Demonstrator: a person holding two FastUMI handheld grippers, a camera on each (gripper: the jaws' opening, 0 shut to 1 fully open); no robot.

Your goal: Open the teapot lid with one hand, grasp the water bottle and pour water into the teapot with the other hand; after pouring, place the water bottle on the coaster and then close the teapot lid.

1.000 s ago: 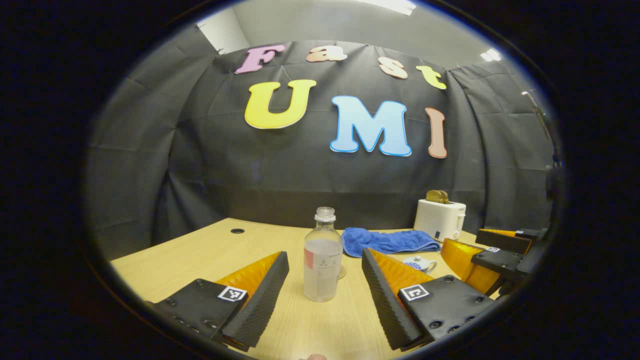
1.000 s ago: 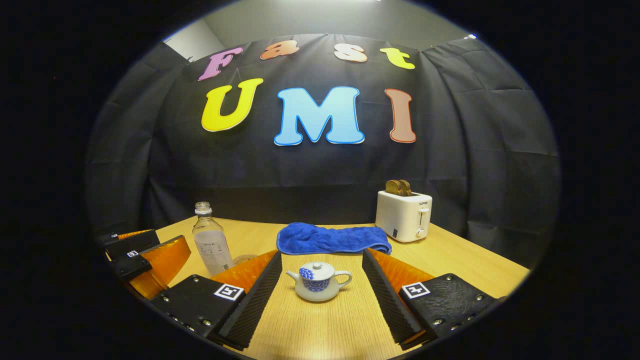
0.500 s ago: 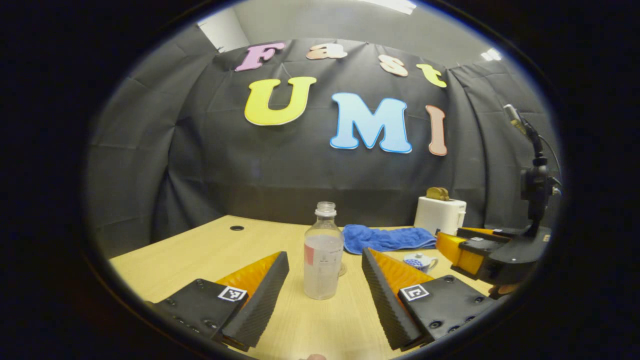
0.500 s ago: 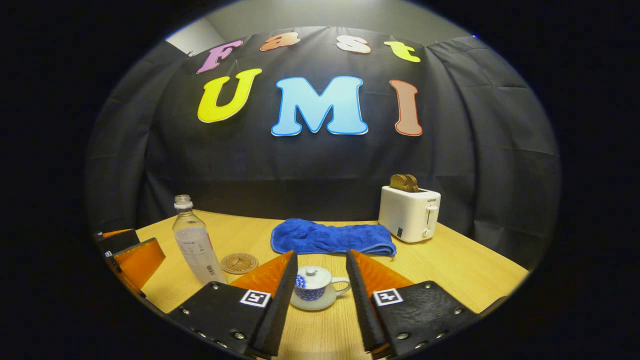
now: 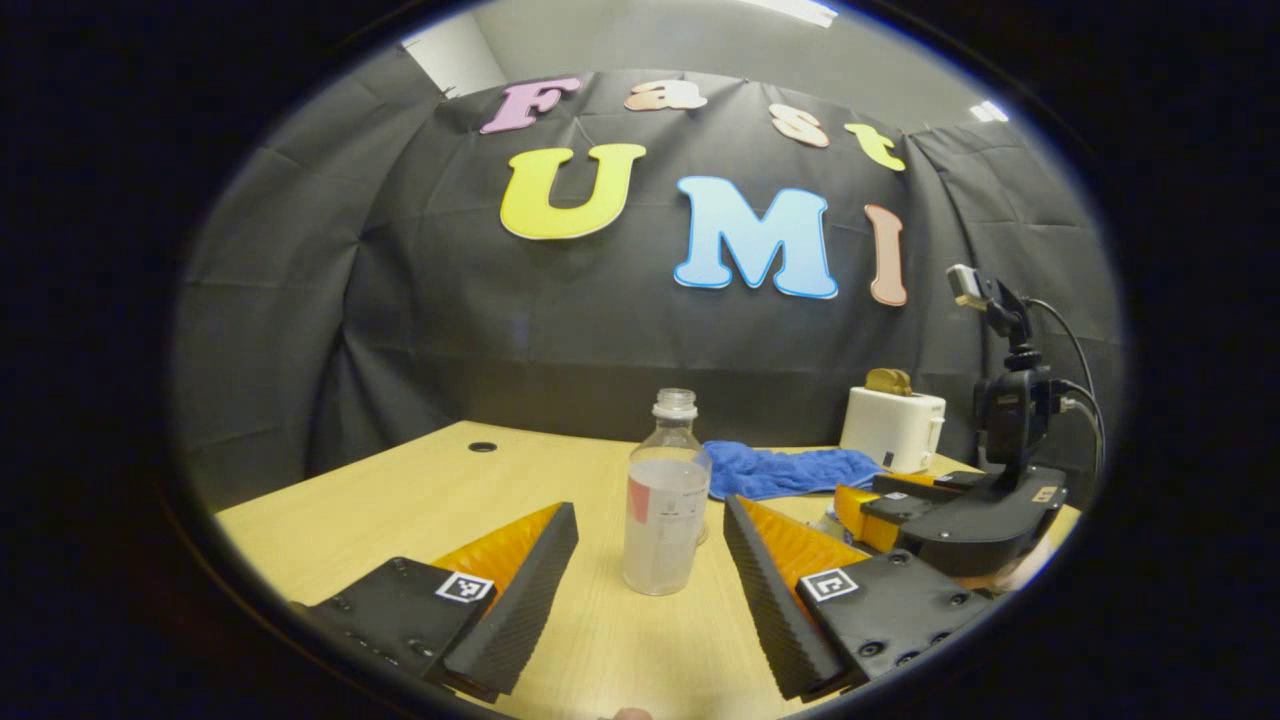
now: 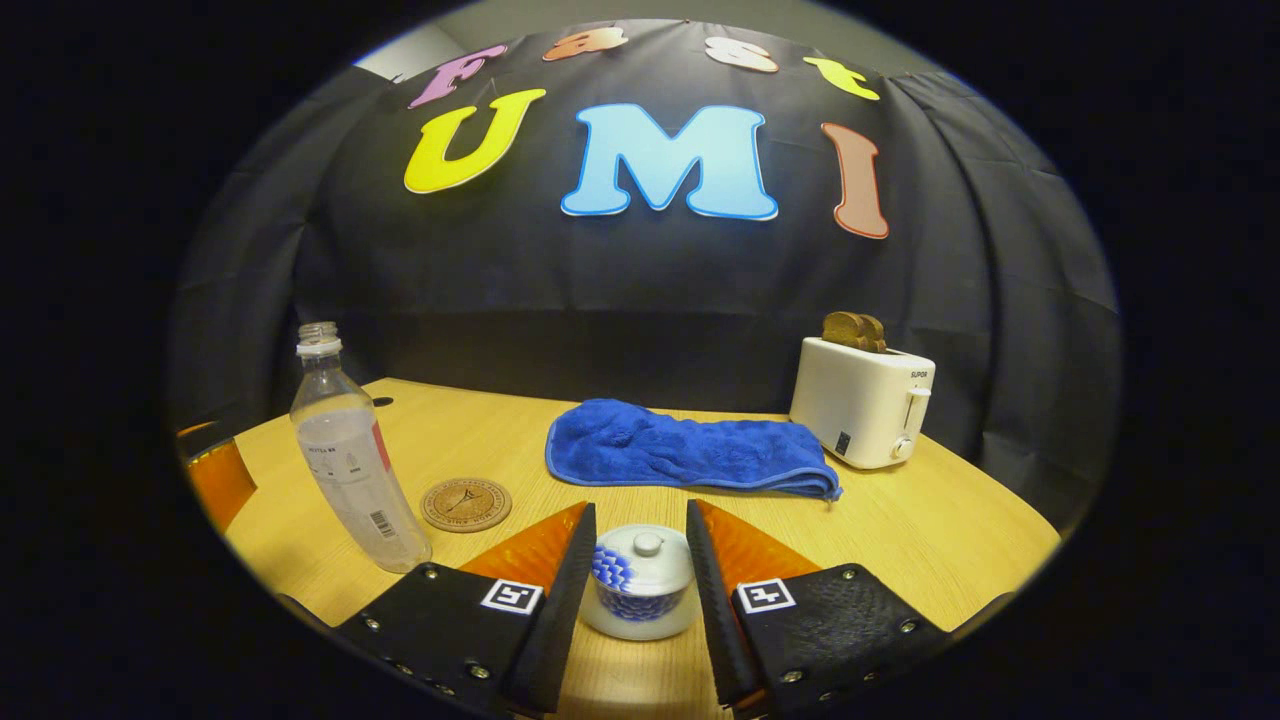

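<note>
Straddling the small white ceramic teapot (image 6: 640,585) with blue flower pattern, the right gripper (image 6: 637,580) has its fingers close on either side of the lid (image 6: 645,548), which sits on the pot; whether they touch is unclear. The left gripper (image 5: 650,560) stands wide open around the clear plastic water bottle (image 5: 665,500), uncapped and upright on the light wooden table (image 5: 400,500), not touching it. A round cork coaster (image 6: 466,503) lies just beside the bottle. Toward the back edge lie a folded blue towel (image 6: 690,450) and a white toaster (image 6: 862,400)
</note>
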